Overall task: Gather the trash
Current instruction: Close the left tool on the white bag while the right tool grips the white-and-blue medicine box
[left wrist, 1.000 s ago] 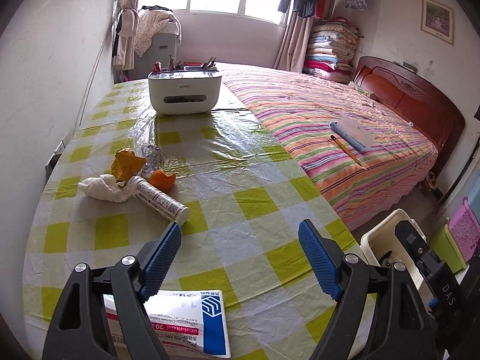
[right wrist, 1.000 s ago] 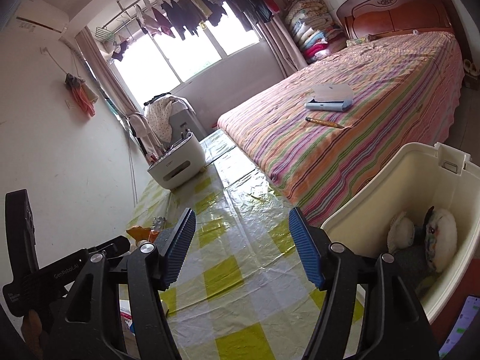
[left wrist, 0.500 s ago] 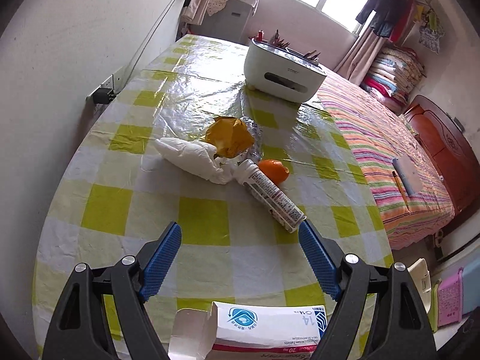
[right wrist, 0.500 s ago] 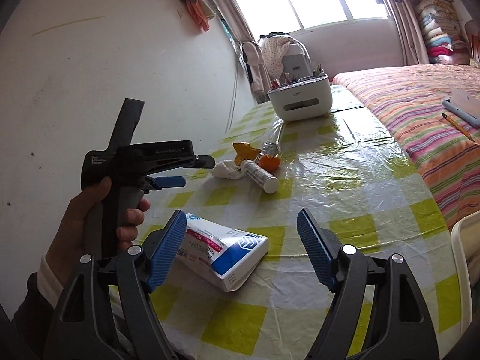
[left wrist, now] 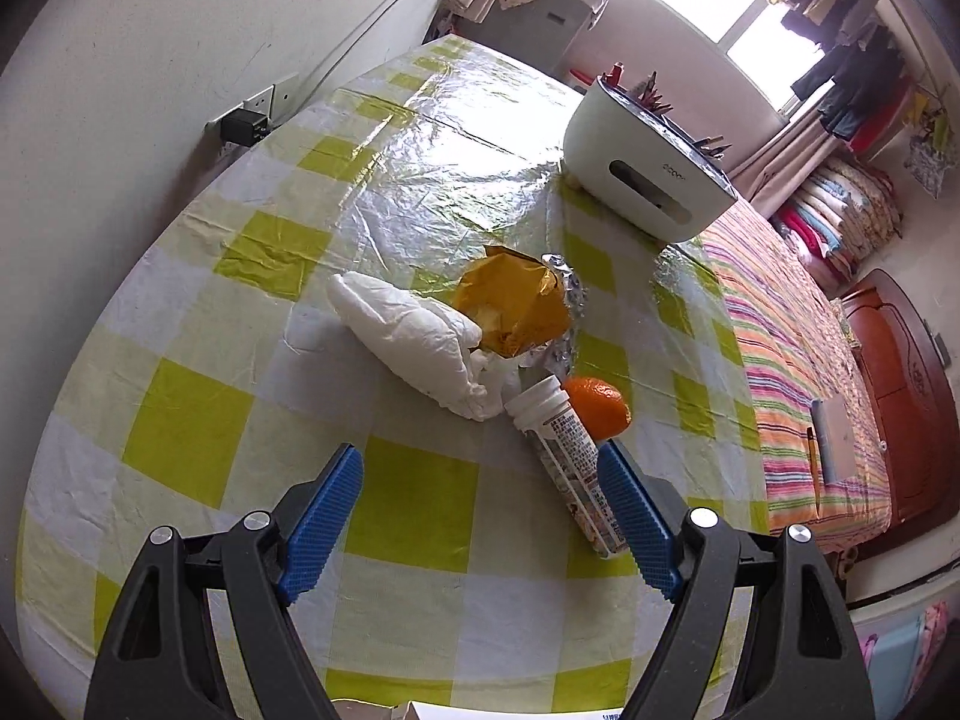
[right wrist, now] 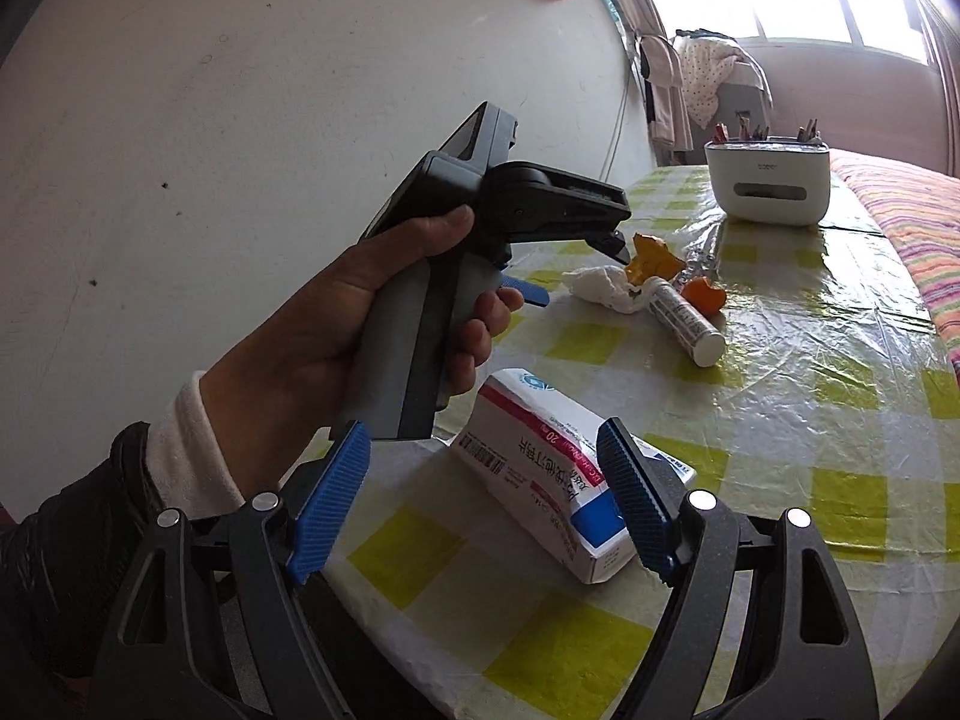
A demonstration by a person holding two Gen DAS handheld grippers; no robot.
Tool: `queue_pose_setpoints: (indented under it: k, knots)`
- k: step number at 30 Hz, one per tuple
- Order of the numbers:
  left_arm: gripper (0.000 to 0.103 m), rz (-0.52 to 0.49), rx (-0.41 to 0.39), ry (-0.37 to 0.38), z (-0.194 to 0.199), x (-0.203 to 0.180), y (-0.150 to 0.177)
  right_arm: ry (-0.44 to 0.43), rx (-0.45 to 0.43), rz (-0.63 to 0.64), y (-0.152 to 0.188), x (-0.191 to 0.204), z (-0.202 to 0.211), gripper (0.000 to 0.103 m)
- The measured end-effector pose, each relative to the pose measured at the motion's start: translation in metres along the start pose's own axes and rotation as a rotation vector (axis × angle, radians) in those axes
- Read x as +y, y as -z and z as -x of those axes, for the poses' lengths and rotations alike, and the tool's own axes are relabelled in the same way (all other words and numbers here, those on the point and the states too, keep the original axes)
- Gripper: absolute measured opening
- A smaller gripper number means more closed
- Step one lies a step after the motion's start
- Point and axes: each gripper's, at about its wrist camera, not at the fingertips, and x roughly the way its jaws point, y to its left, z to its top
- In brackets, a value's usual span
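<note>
Jaws: left gripper (left wrist: 480,516) gaped empty; right gripper (right wrist: 483,498) had just been widening, nothing pinched | Target: tube (left wrist: 564,468) lay on the table (left wrist: 198,408), just ahead-right of the left jaws, long axis running away toward tissue (left wrist: 414,342); left hand nearer | Change: litter pile loomed closer than a second before; carton (right wrist: 558,468) now sat before the right jaws.

We see the right hand-held gripper (right wrist: 483,501) gaping, empty, above a medicine box (right wrist: 561,474) at the desk's (right wrist: 810,396) near edge; our left hand (right wrist: 360,324) grips the other.
</note>
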Motion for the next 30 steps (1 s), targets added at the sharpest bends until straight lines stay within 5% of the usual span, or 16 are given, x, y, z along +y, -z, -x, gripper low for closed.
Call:
queue_pose_setpoints:
  k: [13,26,30]
  knots:
    - [0.078,0.155,0.079,-0.06,-0.041,0.03,-0.023,-0.046,0.273,0.198,-0.01,0.007,-0.059,0.077]
    - [0.078,0.028,0.037,-0.156,-0.059,0.009,-0.035,-0.157,0.285,0.118,-0.025,-0.017,-0.06,0.076]
    - [0.049,-0.036,0.05,-0.152,-0.063,0.003,-0.036,-0.224,0.238,0.02,-0.036,-0.033,-0.049,0.078]
